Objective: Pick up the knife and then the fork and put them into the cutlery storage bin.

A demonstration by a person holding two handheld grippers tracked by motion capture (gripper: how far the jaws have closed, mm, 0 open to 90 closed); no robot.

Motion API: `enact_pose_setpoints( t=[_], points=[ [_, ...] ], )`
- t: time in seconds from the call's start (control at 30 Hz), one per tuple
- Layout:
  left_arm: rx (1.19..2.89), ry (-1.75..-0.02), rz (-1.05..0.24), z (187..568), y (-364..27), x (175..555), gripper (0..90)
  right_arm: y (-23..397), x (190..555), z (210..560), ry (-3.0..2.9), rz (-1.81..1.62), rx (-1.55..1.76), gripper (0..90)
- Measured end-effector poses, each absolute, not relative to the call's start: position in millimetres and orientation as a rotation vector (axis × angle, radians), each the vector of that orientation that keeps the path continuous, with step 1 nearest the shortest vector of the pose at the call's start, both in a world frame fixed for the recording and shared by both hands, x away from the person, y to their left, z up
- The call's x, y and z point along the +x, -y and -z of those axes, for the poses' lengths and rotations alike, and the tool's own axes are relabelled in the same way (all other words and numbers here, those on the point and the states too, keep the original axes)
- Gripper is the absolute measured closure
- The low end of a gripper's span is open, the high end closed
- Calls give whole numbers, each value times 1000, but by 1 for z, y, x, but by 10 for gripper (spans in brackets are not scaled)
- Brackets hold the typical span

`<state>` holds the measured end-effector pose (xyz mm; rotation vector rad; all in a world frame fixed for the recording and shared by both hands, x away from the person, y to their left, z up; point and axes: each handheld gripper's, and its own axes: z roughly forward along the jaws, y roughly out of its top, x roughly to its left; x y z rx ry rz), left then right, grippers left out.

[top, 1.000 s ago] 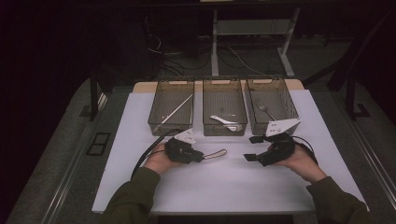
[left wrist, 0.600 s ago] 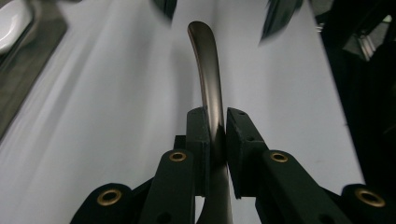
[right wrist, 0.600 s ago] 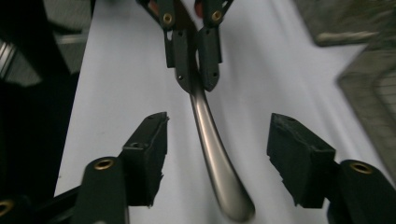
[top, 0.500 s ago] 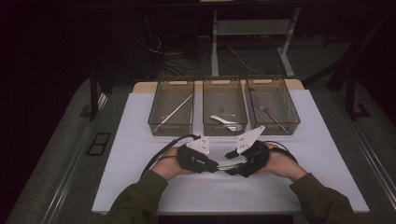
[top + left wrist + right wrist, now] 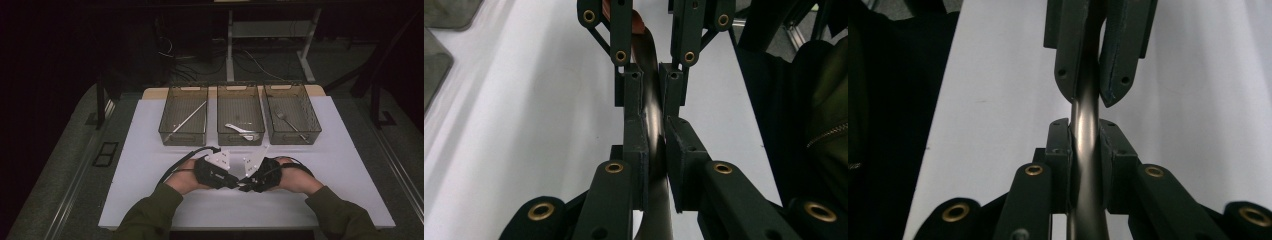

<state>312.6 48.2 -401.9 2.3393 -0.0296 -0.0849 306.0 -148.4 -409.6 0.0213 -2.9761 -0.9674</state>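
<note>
I have both grippers meeting tip to tip low over the white table top (image 5: 150,165), just in front of three clear mesh-walled bins (image 5: 240,117). The left gripper (image 5: 653,145) is clamped on a slim, shiny metal utensil handle (image 5: 651,120), which runs between its pads toward the other tool. The right gripper (image 5: 1084,150) has just been closing and now pinches that same handle, its pads pressed against the metal on both sides.
</note>
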Motion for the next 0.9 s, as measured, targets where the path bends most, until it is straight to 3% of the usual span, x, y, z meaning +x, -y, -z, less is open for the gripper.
enact_pose_setpoints(
  t=[0.17,0.47,0.67,0.9],
  points=[
    [2320,20,66,401,-51,314,779,150,307,408,2985,997,6,776],
    [2138,-206,-61,379,-100,311,485,171,317,407,2995,996,-149,776],
    [2041,-371,-117,377,-135,305,422,206,330,394,3007,1062,-315,776],
    [2051,-499,-149,393,-148,296,303,247,344,375,2988,1170,-572,775]
  ],
)
